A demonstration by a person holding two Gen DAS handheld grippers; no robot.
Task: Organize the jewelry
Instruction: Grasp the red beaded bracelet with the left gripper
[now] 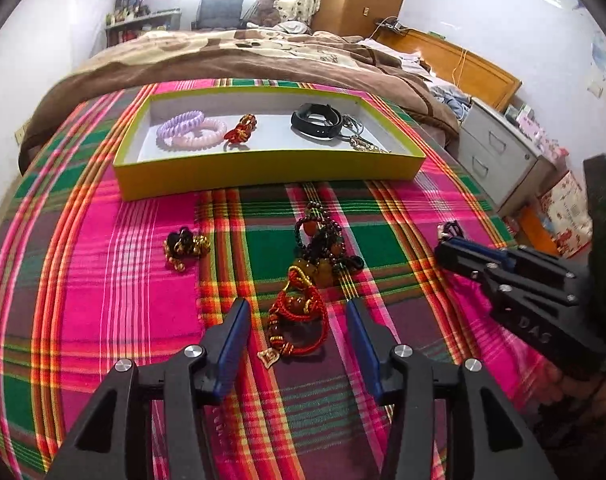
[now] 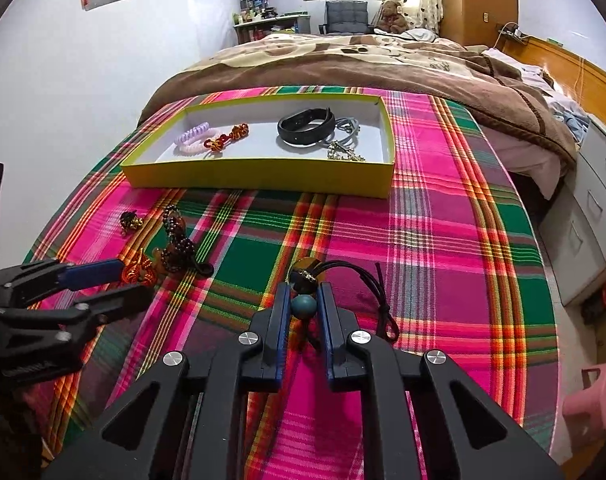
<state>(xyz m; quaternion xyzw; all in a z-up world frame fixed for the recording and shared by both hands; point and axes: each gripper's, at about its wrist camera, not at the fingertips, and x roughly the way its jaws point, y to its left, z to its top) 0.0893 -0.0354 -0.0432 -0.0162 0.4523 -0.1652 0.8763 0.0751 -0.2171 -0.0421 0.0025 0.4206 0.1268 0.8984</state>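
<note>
Red cord bracelet (image 1: 299, 320) and teal-bead necklace (image 2: 303, 306) lie outside the tray (image 1: 263, 170).

Cloth (image 1: 103, 280) plaid in pink, green, orange; tray (image 1: 263, 170) yellow outside, white inside; hair ties (image 1: 187, 130) lilac and pink.

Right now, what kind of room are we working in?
Most likely a bedroom: a bed with a brown blanket, a teddy bear by the curtained window, and a wooden headboard.

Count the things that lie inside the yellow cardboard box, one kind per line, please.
Spiral plastic hair ties, one purple, one pink: 2
Red-and-gold knotted cord bracelet: 1
Black strap wristband: 1
Grey looped cord: 1
Gold-coloured chain: 1
Total in the yellow cardboard box: 6
</note>
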